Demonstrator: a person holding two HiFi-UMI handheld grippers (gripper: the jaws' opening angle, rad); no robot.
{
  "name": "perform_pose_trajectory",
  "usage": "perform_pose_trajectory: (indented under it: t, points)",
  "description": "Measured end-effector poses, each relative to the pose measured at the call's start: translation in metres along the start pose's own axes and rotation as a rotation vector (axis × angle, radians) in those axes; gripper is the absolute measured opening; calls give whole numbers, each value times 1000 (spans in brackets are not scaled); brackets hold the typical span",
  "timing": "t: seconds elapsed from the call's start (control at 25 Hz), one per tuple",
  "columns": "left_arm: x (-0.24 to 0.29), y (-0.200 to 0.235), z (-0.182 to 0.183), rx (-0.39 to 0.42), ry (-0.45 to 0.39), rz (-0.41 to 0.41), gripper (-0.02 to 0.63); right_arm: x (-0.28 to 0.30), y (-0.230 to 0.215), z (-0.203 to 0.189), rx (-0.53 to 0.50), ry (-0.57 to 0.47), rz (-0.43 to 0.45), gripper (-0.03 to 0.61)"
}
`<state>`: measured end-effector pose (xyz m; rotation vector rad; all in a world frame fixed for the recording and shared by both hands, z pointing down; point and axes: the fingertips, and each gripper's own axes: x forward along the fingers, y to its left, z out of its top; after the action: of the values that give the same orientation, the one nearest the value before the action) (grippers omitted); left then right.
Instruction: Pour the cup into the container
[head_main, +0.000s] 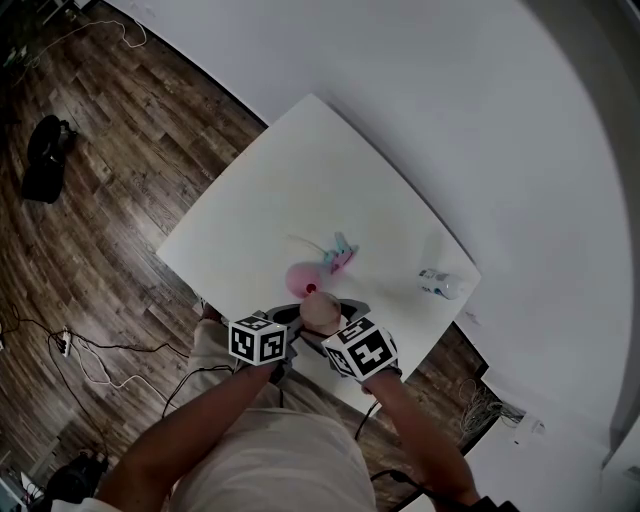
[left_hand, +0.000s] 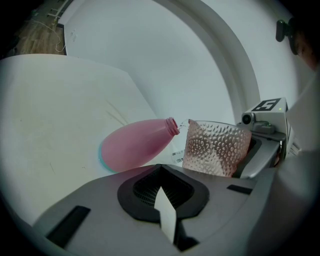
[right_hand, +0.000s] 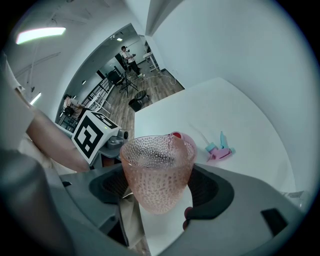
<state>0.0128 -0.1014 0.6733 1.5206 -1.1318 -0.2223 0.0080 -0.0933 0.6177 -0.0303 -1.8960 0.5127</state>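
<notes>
Right gripper (right_hand: 160, 194) clamped on the dimpled cup (right_hand: 156, 167), tipped. Its lip is just beside the pink container (left_hand: 135, 145) mouth, with the neck pointing cupward. Left gripper (left_hand: 162, 200) closed, empty, short of it.

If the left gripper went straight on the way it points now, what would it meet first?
Probably the pink plastic bottle with the teal base, lying tilted just ahead of the shut left gripper; depth is unclear.
</notes>
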Motion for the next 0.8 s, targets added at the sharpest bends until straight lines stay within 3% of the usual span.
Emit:
perform_pose_trajectory:
  t: [0.8]
  points:
    - [2,-2,4,-9,-5,-6,9,-2,-3,2,17,26,11,368]
